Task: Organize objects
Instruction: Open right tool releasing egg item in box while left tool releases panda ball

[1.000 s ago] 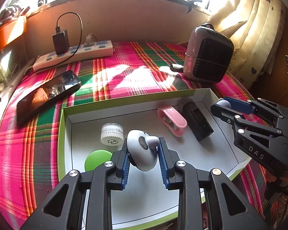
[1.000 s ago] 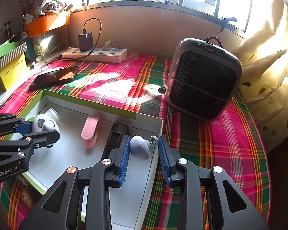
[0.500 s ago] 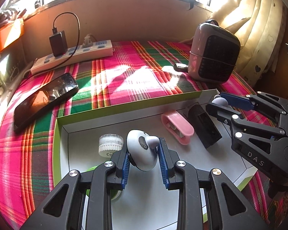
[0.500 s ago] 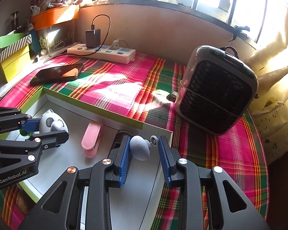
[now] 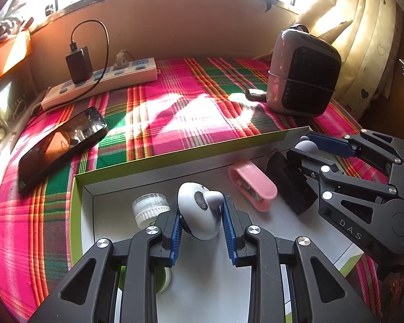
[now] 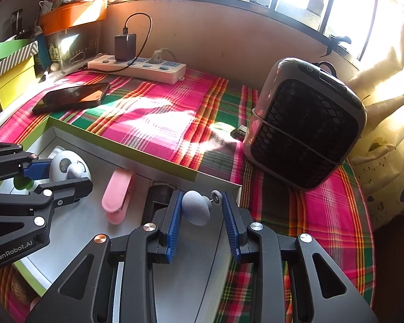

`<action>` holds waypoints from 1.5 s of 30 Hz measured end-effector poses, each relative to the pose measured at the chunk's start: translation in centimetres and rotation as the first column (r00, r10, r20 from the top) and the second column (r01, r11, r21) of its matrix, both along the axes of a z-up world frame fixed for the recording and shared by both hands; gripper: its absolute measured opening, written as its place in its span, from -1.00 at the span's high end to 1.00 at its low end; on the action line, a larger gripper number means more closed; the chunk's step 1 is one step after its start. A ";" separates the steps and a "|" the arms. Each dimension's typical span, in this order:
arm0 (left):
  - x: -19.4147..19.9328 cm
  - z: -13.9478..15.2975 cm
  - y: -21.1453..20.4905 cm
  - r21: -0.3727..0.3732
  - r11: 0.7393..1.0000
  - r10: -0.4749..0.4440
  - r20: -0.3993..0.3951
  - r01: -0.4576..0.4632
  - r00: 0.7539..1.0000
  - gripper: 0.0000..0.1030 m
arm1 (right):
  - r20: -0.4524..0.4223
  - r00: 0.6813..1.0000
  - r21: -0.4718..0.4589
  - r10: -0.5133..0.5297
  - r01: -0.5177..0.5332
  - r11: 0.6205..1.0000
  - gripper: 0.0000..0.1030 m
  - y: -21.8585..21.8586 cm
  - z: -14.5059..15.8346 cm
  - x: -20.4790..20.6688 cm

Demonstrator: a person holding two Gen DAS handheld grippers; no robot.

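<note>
My left gripper point(image 5: 203, 223) is shut on a grey-white rounded toy figure point(image 5: 198, 210) and holds it over the green-edged box lid point(image 5: 175, 158). My right gripper point(image 6: 202, 215) is shut on a small grey-blue ball piece with a thin pin point(image 6: 196, 207), above the lid's right corner. In the lid lie a pink clip point(image 5: 251, 184), a black rectangular case point(image 5: 291, 185), a clear jar with a white cap point(image 5: 150, 207) and a green disc point(image 5: 163, 280), partly hidden under my left gripper. The right gripper also shows in the left wrist view point(image 5: 307, 145).
A plaid cloth covers the table. A black phone point(image 5: 59, 145) lies at left, a white power strip point(image 5: 99, 83) with a charger at the back, a grey heater point(image 5: 303, 83) at right. Coloured boxes point(image 6: 10, 72) stand at far left; a curtain point(image 6: 385, 113) hangs at right.
Both grippers have risen and pulled back a little with their objects; the lid and its contents sit lower and nearer in both views. Grips are unchanged.
</note>
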State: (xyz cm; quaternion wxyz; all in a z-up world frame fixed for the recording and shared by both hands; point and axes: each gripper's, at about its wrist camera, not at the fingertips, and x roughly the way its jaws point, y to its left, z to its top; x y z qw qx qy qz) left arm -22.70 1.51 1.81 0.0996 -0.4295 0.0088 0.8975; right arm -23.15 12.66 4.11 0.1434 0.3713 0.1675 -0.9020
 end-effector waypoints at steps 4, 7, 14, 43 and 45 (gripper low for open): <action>-0.1 0.0 0.0 0.000 1.000 0.003 0.001 -0.003 1.000 0.50 | 0.000 1.000 -0.001 0.007 -0.007 1.000 0.39 -0.3 -0.1 0.0; -0.1 0.0 0.0 0.000 1.000 0.001 0.000 -0.001 1.000 0.50 | 0.000 1.000 -0.003 0.008 -0.008 1.000 0.39 -0.2 -0.1 0.0; -0.1 0.0 0.0 0.000 1.000 0.002 0.001 -0.002 1.000 0.50 | -0.004 1.000 0.002 0.007 -0.007 1.000 0.39 -0.3 -0.1 0.1; -0.1 -0.2 -0.1 0.005 1.000 0.011 0.017 -0.011 1.000 0.24 | -0.016 1.000 0.006 0.005 -0.005 1.000 0.23 -0.2 0.1 0.2; -0.1 -0.2 -0.1 0.004 1.000 0.011 0.017 -0.011 1.000 0.23 | -0.018 1.000 0.005 0.003 -0.003 1.000 0.22 -0.1 0.1 0.2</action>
